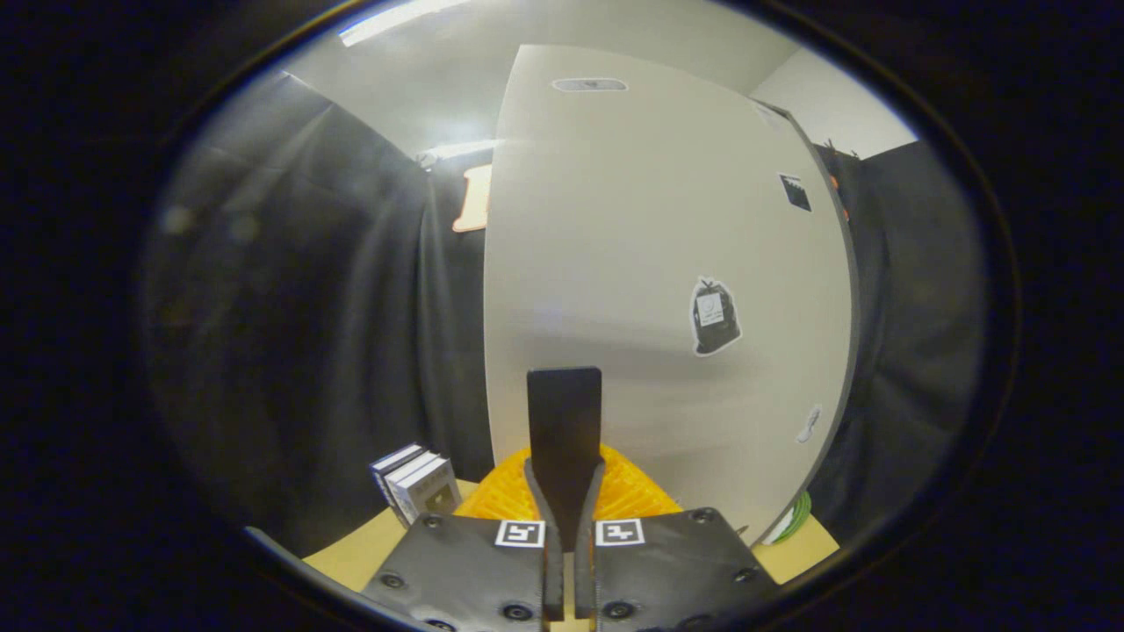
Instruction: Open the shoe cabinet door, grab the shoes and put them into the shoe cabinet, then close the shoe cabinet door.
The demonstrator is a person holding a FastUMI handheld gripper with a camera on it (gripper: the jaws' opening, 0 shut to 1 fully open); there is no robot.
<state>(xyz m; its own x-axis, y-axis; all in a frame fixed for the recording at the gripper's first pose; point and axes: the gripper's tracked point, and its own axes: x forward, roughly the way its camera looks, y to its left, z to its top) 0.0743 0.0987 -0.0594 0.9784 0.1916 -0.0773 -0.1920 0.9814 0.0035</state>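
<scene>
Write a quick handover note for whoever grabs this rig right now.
Gripper: fingers closed together, nothing between them, pointing at the cabinet door.
Door: looks shut, just ahead of the fingers.
Orange item: on the table under the fingertips, in front of the door; can't tell what it is.
Small boxes stand beside it.
Done: apparently nothing.
Left: open door, load shoes, close door.
</scene>
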